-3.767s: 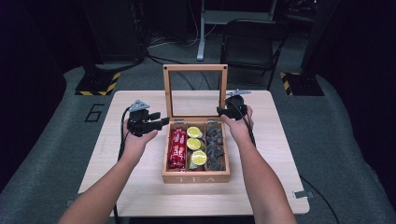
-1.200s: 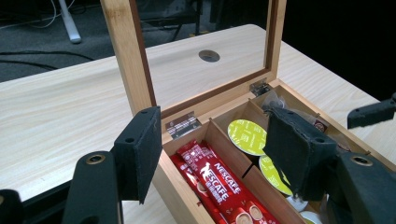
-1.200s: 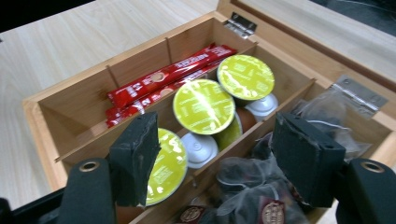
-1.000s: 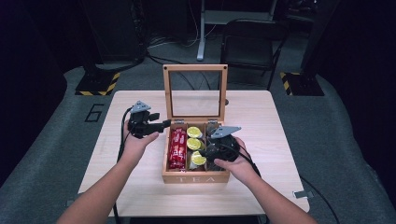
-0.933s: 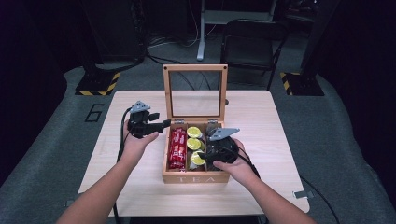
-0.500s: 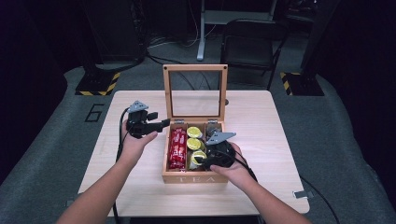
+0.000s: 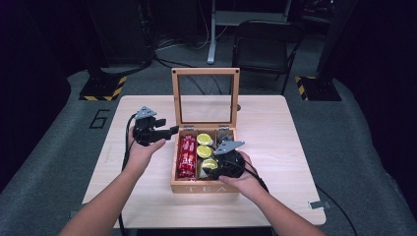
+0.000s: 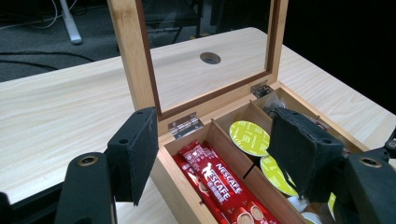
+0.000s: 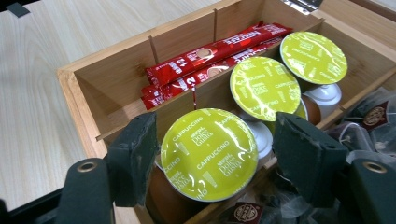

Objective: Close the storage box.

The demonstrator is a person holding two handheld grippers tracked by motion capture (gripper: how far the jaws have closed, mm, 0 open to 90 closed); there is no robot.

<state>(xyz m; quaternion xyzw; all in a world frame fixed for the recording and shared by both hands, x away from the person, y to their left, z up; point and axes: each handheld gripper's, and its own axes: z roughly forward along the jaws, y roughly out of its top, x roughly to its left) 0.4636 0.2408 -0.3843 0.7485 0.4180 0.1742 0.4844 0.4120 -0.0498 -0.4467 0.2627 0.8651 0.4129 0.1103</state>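
A wooden tea box stands open at mid-table, its glass lid upright. It holds red coffee sachets on the left, green-lidded capsules in the middle and dark tea bags on the right. My right gripper is lowered into the box, open, with the nearest capsule between its jaws; a gap shows at the right pad. My left gripper hovers beside the box's back left corner. Its jaws have just been opening and nothing is between them.
The light wooden table has a round cable hole behind the box. A black chair stands beyond the far edge, and dark floor surrounds the table.
My right gripper left the lid's right edge, came down into the box and slid left and nearer over the front capsule. The left hand has stayed put.
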